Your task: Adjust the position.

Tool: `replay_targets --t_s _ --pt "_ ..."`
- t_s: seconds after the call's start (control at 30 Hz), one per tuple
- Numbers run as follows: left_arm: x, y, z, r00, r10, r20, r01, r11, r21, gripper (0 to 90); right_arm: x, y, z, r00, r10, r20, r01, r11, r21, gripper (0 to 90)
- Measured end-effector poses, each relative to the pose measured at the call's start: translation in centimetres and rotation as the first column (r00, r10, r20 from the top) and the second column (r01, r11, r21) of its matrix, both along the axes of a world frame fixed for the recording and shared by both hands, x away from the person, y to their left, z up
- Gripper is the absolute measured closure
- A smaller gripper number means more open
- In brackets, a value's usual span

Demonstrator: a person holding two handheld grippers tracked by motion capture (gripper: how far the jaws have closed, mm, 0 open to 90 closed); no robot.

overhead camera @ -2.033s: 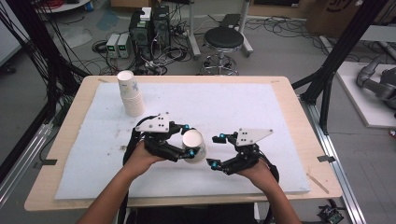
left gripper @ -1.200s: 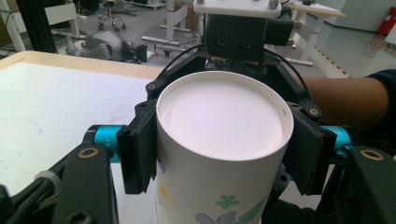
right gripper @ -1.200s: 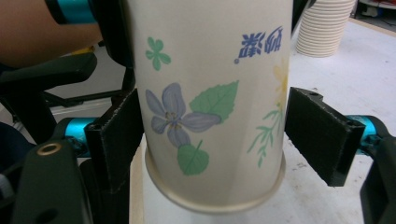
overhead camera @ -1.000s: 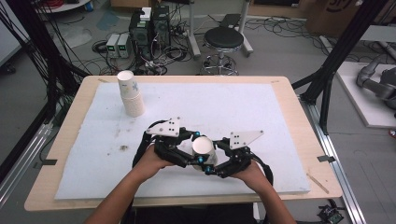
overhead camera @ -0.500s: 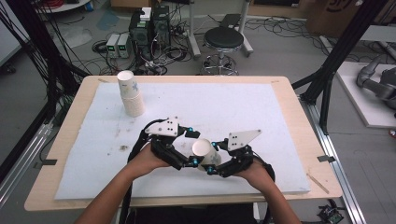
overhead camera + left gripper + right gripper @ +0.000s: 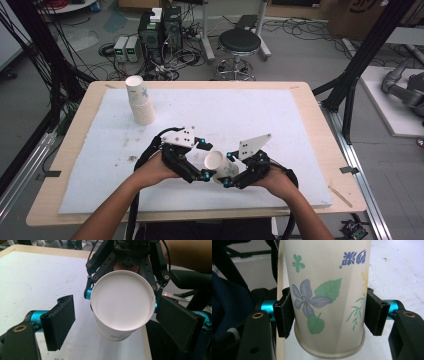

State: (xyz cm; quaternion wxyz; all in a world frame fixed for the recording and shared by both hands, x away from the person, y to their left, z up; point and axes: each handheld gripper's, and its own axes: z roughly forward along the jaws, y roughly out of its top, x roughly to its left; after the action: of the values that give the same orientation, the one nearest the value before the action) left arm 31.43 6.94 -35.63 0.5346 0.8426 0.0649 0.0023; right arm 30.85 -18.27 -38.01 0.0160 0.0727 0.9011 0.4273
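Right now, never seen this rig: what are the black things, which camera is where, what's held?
No robot here: a person holds a two-jaw gripper in each hand. The high view looks down on the table; each gripper view comes from a camera riding on that gripper. A stack of paper cups stands at the far left of the white mat. The right gripper clamps a flowered paper cup by its sides. The left gripper has its jaws open on either side of that cup's mouth, not touching it.

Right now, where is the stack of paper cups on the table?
In the high view, the stack of paper cups stands at the far left of the white mat, beyond the left gripper.
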Motion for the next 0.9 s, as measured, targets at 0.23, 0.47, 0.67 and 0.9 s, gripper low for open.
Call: replay_targets --t_s 0.23,0.47,0.67,0.9 --pt "0.2 -0.3 0.3 0.9999 -0.01 0.012 0.01 0.9988 0.047 16.2 0.6 0.6 0.9 0.9998 0.016 0.009 -0.016 0.9954 -0.095 35.2" --pt "0.3 -0.5 0.3 0.9999 -0.009 0.008 0.009 0.9971 0.076 16.3 0.7 1.5 1.7 0.999 0.036 0.026 -0.03 0.981 -0.192 35.1" --pt "0.3 -1.0 0.0 0.9997 -0.026 0.0 0.026 0.9944 0.102 18.6 0.6 2.1 2.0 0.9985 0.044 0.033 -0.034 0.9657 -0.257 34.9" --pt "0.4 -1.3 -0.3 0.9989 -0.044 -0.016 0.046 0.9906 0.129 27.4 0.4 2.5 1.5 0.998 0.059 0.021 -0.05 0.9524 -0.301 34.9"
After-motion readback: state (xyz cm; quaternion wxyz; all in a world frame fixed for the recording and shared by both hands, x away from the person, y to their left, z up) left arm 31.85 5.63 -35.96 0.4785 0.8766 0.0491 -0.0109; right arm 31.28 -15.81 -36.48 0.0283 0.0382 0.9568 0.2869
